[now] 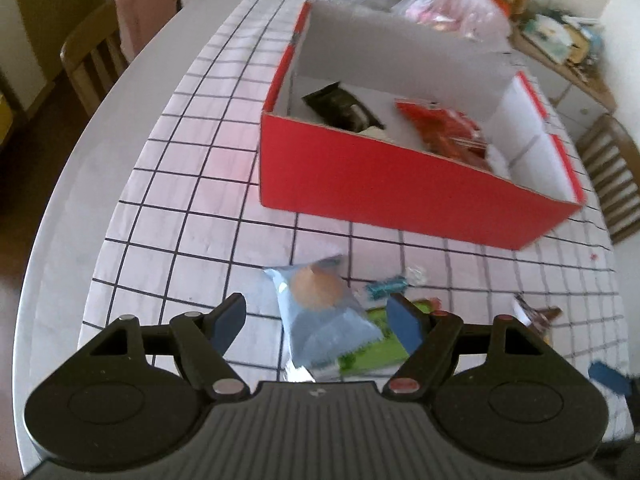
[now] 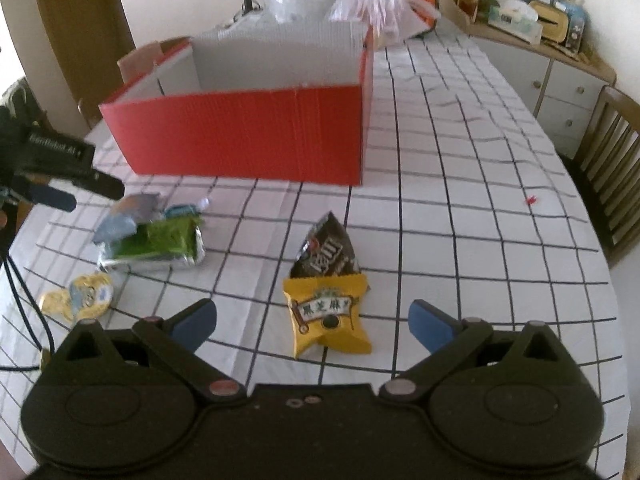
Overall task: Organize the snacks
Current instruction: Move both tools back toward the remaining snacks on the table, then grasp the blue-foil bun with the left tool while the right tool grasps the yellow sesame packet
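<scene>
A red box stands on the checked tablecloth, with a black packet and a red packet inside. My left gripper is open, its fingers either side of a light blue snack packet lying on a green packet. My right gripper is open above a yellow packet, with a brown packet just beyond it. The red box is further back. The blue and green packets lie to the left, under the left gripper.
A teal candy and a brown wrapper lie near the left gripper. Gold coin-like sweets lie at front left. Plastic bags sit behind the box. Wooden chairs stand at the table's sides; a cluttered sideboard is behind.
</scene>
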Demonstrator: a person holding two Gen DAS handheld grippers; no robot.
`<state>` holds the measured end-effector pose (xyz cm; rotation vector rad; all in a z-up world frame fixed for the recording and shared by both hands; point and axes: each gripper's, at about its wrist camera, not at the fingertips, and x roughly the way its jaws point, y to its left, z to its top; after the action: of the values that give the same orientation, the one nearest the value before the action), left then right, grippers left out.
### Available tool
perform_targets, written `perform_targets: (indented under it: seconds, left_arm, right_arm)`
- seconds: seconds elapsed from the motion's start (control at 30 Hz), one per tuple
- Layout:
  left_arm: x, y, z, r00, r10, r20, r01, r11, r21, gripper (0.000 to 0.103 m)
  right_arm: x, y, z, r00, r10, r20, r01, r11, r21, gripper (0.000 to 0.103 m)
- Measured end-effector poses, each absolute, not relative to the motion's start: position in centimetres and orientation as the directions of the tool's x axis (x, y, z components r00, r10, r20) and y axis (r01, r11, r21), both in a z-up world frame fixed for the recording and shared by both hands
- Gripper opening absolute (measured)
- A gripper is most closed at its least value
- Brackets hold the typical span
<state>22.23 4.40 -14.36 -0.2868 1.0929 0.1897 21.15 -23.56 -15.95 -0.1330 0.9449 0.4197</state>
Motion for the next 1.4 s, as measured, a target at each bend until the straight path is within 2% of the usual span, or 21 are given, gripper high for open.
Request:
perform_targets:
  seconds: [0.3,0.6,0.7,0.77,0.83,0.93,1.03,1.17,1.4]
  left_arm:
    - [24.8,4.5,-17.3,0.361,0.027,-0.932,-0.347,0.932,-0.107,0.077]
    - [26.1,5.2,-18.8,0.328,0.016,-0.945,-0.396,0.91,-0.122,0.077]
    - [26.3,5.2,-19.2,0.318,0.008,-0.948,-0.4,0.908,-0.127,0.076]
    - [26.4,5.2,-19.4,0.314,0.005,-0.949,-0.399,0.908,-0.127,0.069]
    - [26.4,5.2,-19.4,0.317,0.008,-0.948,-0.398,0.909,-0.126,0.067]
    - [26.5,5.2,-19.4,0.319,0.007,-0.948,-0.397,0.909,-0.127,0.056]
    - [26.5,5.1,-19.3,0.315,0.005,-0.949,-0.389,0.913,-0.124,0.049]
    - [26.2,5.3,-19.2,0.316,-0.002,-0.949,-0.38,0.916,-0.128,0.048]
    - [25.5,6.2,-19.1,0.324,-0.002,-0.946,-0.389,0.911,-0.135,0.047]
  right_arm:
    - [22.6,-23.3,-17.8,0.468,0.273,-0.841,-0.427,0.903,0.056,0.096]
    - [23.5,-22.6,-18.2,0.458,0.271,-0.847,-0.452,0.891,0.041,0.079]
    - [23.7,-22.6,-18.4,0.455,0.26,-0.852,-0.446,0.894,0.034,0.07]
    - [23.7,-22.7,-18.6,0.456,0.25,-0.854,-0.441,0.897,0.027,0.064]
    - [23.6,-22.7,-18.6,0.465,0.241,-0.852,-0.44,0.898,0.013,0.059]
    - [23.4,-22.6,-18.6,0.471,0.233,-0.851,-0.441,0.897,0.001,0.048]
    - [23.2,-22.4,-18.4,0.475,0.225,-0.851,-0.439,0.898,-0.008,0.043]
    - [22.8,-22.3,-18.3,0.488,0.213,-0.846,-0.442,0.897,-0.03,0.036]
    - [22.3,-22.6,-17.5,0.495,0.221,-0.84,-0.413,0.911,-0.004,0.033]
